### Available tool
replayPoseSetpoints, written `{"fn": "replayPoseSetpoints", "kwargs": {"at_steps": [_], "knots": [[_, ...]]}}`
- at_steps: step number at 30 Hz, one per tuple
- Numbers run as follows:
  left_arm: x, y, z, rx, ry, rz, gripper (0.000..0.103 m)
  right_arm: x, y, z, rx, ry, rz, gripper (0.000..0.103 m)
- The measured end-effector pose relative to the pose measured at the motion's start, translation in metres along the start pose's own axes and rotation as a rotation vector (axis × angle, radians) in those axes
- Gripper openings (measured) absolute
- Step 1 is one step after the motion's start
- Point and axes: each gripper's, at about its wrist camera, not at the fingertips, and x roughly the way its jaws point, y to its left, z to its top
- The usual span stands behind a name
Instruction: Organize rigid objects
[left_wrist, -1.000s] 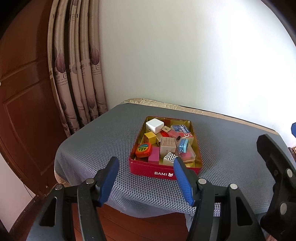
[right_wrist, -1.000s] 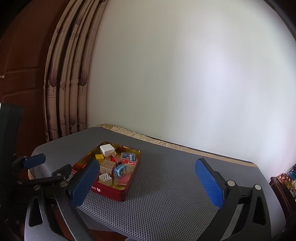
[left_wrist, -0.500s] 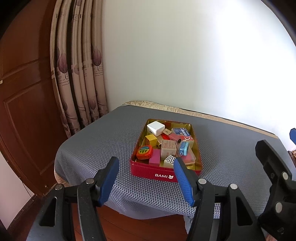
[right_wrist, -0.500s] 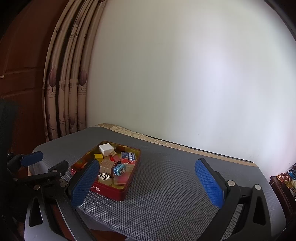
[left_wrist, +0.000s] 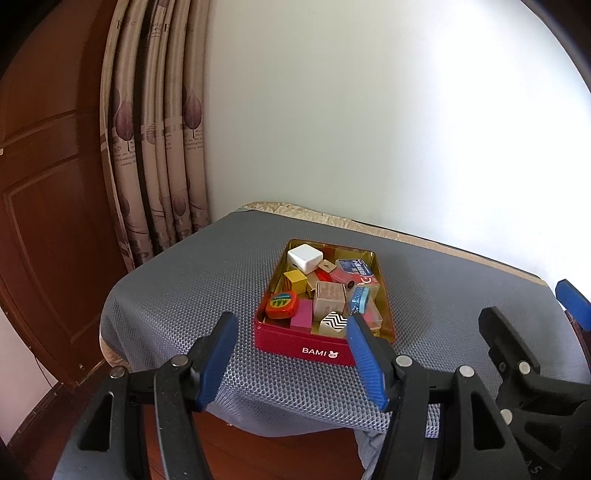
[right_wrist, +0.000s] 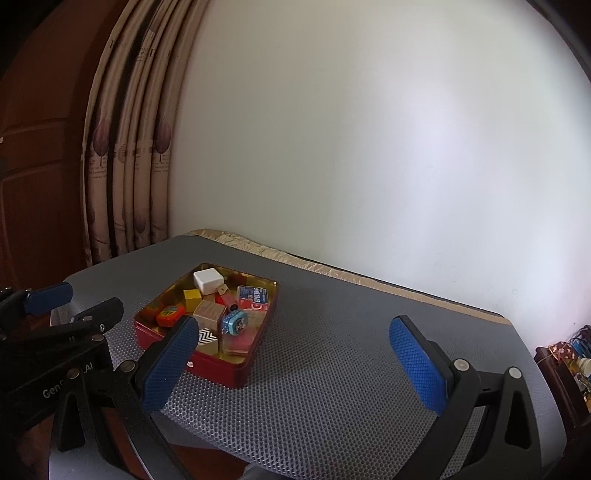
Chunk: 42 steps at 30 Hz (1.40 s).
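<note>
Nothing moves since before: both claws stay put. Left claw (left_wrist: 290, 356) and right claw (right_wrist: 295, 363) gape wide, holding nothing. Red metal tin (left_wrist: 295, 345) of small blocks sits on the grey mesh-covered counter (right_wrist: 332, 369).

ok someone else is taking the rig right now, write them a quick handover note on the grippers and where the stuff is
Left gripper: open, empty, short of the table's near edge, aimed at the tin.
Right gripper: open, empty, above the grey mat to the right of the tin.
Red BAMI tin: on the mat, lid off, with all the small items piled loose in it: white charger, yellow cube, orange tape measure, zigzag block, blue round piece, small boxes.
Done: nothing visibly sorted.
Left: the whole sorting job.
</note>
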Motion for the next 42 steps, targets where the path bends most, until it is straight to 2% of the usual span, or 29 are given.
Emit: {"fn": "replayPoseSetpoints", "kwargs": {"at_steps": [5,7,15,27,42], "knots": [[-0.017,0.005,-0.005,-0.01,-0.036,0.08,0.063,0.0,-0.001,0.0,0.014,0.005,0.022,0.103],[-0.025,0.008,-0.009,-0.008,-0.057,0.09,0.063,-0.002,-0.002,-0.001,0.027,0.0,0.044,0.103],[-0.026,0.01,-0.013,0.006,-0.048,0.064,0.063,0.001,0.006,-0.006,0.025,0.022,0.079,0.103],[-0.022,0.009,-0.015,0.016,-0.043,0.049,0.063,0.01,0.005,-0.018,0.074,0.049,0.079,0.103],[-0.018,0.008,-0.016,0.012,-0.028,0.063,0.063,0.008,0.009,-0.018,0.052,0.038,0.071,0.103]]}}
